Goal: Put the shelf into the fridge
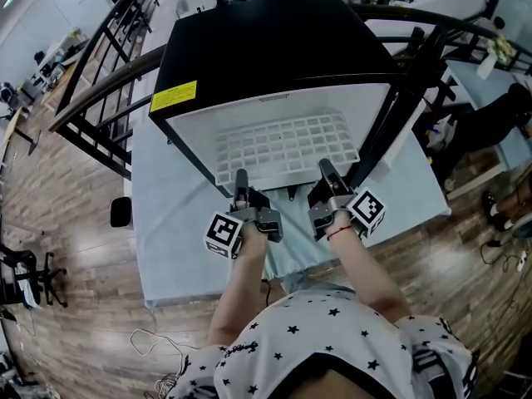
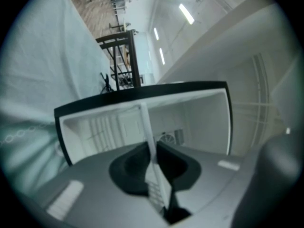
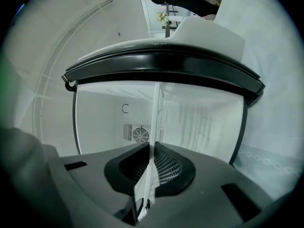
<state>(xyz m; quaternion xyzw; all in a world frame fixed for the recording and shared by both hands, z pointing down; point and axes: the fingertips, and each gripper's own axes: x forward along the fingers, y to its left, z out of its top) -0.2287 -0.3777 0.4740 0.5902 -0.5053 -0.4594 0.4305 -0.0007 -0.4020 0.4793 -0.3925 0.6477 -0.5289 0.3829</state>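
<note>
Atop table (image 1: pixel 166 223), left gripper (image 1: pixel 241 179) and right gripper (image 1: pixel 326 170) clamp shelf (image 1: pixel 287 144) in fridge (image 1: pixel 266 48).

The right tongs (image 3: pixel 151 167) are closed on the white shelf (image 3: pixel 155 122). The shelf is seen edge-on as a thin pale blade that rises from between the dark jaws and runs straight into the open fridge (image 3: pixel 99 113). Part of its grid shows just right of the blade, over the right jaw. The fridge's cavity is white, and a black rim (image 3: pixel 161 61) curves across the mouth of it. On the back wall, just left of the shelf's edge, sits a round fan grille (image 3: pixel 140 135). The pale cloth-covered surface (image 3: pixel 270 127) fills the right edge of the view.
</note>
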